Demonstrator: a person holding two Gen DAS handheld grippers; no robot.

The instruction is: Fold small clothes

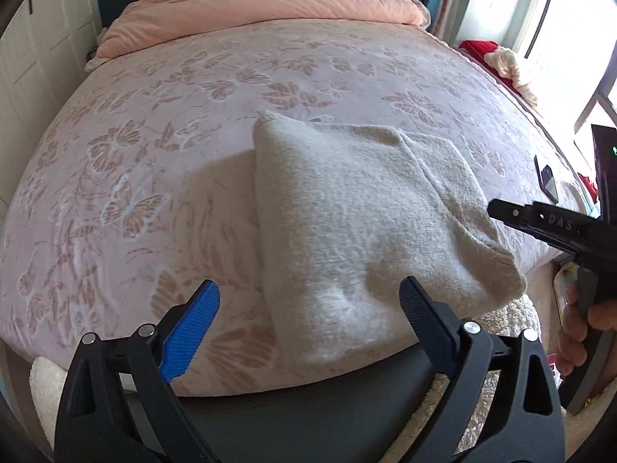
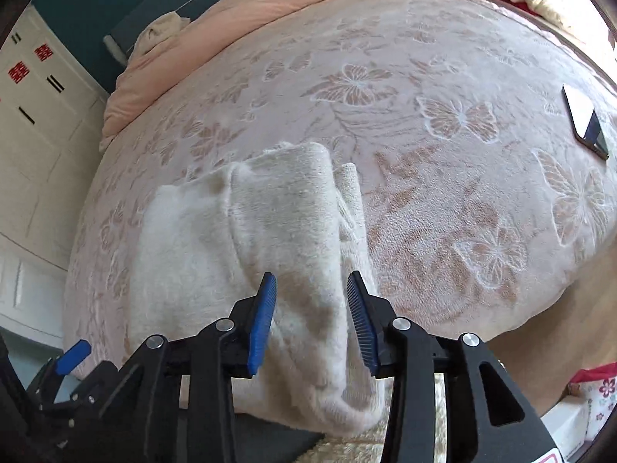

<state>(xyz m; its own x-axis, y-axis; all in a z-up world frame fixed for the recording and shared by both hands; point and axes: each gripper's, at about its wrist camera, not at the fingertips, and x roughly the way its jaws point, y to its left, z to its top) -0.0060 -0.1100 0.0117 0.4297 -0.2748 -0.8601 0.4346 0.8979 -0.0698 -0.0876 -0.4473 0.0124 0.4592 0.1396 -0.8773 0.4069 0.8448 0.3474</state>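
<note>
Here the cream, fuzzy knit garment (image 1: 358, 208), already doubled over into a thick rectangle, lies on the pink butterfly-patterned bed cover (image 1: 162, 123) at the near edge of the bed, its long axis running away from the person toward the peach duvet (image 1: 270, 4) at the head. Its near right corner overhangs the edge and droops. The right gripper (image 2: 311, 322) sits just at that near end, jaws partly parted with the folded right-hand layer lying between the blue pads (image 2: 262, 324); whether they touch the cloth cannot be told, and nothing is clamped. The left gripper (image 1: 310, 310) hovers at the near left edge of the garment, jaws spread wide and empty, the left pad over bare cover and the right pad over the cloth. Both are near, but the right one is better placed, being already astride the fabric. A dark phone (image 2: 586, 123) lies well apart on the right side of the bed
</note>
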